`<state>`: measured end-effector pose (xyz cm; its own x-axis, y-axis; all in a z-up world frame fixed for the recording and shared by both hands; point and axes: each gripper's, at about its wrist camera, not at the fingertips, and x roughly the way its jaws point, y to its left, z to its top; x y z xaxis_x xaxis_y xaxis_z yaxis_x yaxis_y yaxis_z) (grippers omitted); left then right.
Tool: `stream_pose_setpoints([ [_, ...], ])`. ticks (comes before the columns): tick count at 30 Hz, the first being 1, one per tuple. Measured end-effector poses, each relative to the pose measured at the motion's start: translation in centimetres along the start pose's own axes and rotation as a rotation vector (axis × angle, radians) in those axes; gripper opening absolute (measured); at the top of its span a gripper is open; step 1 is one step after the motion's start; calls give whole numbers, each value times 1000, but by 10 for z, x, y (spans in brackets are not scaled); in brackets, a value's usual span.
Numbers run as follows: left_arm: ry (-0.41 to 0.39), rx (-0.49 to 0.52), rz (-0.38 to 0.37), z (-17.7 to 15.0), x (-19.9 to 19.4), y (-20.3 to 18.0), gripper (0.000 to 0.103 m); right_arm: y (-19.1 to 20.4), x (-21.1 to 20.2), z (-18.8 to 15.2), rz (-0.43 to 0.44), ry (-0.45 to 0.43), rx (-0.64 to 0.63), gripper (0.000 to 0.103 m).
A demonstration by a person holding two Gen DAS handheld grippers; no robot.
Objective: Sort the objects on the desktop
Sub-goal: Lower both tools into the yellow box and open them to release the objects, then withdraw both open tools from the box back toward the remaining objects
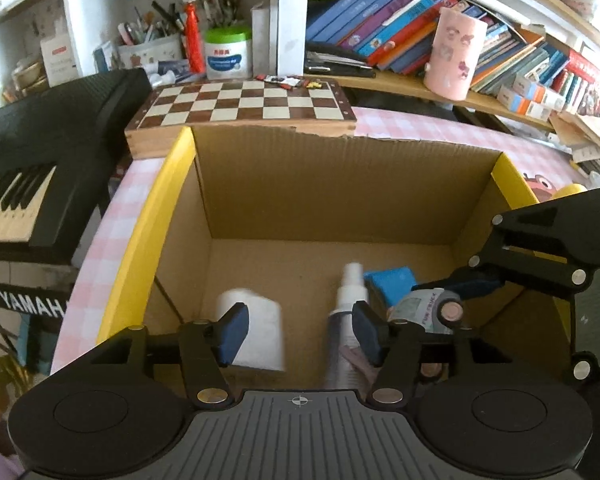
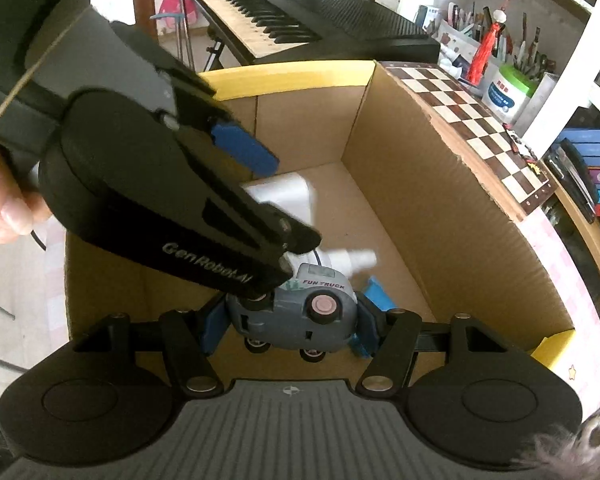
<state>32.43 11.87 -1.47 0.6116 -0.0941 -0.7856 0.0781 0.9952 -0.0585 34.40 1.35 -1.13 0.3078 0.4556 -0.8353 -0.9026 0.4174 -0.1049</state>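
Note:
A yellow-edged cardboard box [image 1: 172, 184] [image 2: 440, 200] stands on the pink checked desk. Inside lie a white paper roll [image 1: 260, 320] [image 2: 288, 194], a white spray bottle [image 1: 350, 292] [image 2: 352, 258] and a blue item [image 1: 392, 280] [image 2: 378, 294]. My left gripper [image 1: 300, 332] is open and empty over the box, also visible in the right wrist view [image 2: 260, 200]. My right gripper [image 2: 290, 326] is shut on a grey toy truck [image 2: 300, 316] marked FUN TRUCK, held inside the box at its right side; the truck also shows in the left wrist view [image 1: 424, 312].
A chessboard [image 1: 244, 104] [image 2: 480, 120] lies behind the box. A black keyboard [image 1: 40, 152] [image 2: 300, 12] stands to the left. Shelves with books [image 1: 400, 28], a pink cup [image 1: 454, 54], a green-lidded jar [image 1: 227, 54] and pens stand behind.

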Motion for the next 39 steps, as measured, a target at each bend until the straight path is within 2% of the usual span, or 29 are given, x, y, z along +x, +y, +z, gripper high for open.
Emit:
stream_pose_setpoints([
  [7, -18, -42, -2, -11, -11, -3, 62, 3, -3, -4, 26, -8, -62, 65],
  [11, -71, -68, -2, -12, -21, -1, 64, 4, -4, -3, 25, -15, -67, 68],
  [13, -103, -78, -16, -12, -28, 0, 69, 3, -8, -4, 7, -43, -52, 72],
  [15, -136, -75, -17, -12, -38, -2, 75, 1, -18, -7, -18, -84, -20, 76],
  [23, -269, -68, 37, -15, -79, -16, 94, -5, -66, -28, -125, -219, 159, 76],
  [29, -337, -37, 43, -26, -106, -30, 96, 3, -99, -44, -204, -297, 240, 76],
  [35, -380, -64, 34, -47, -131, -32, 99, 21, -126, -59, -272, -371, 324, 76],
  [39, -397, -84, 36, -66, -149, -30, 99, 37, -141, -70, -331, -412, 392, 83],
])
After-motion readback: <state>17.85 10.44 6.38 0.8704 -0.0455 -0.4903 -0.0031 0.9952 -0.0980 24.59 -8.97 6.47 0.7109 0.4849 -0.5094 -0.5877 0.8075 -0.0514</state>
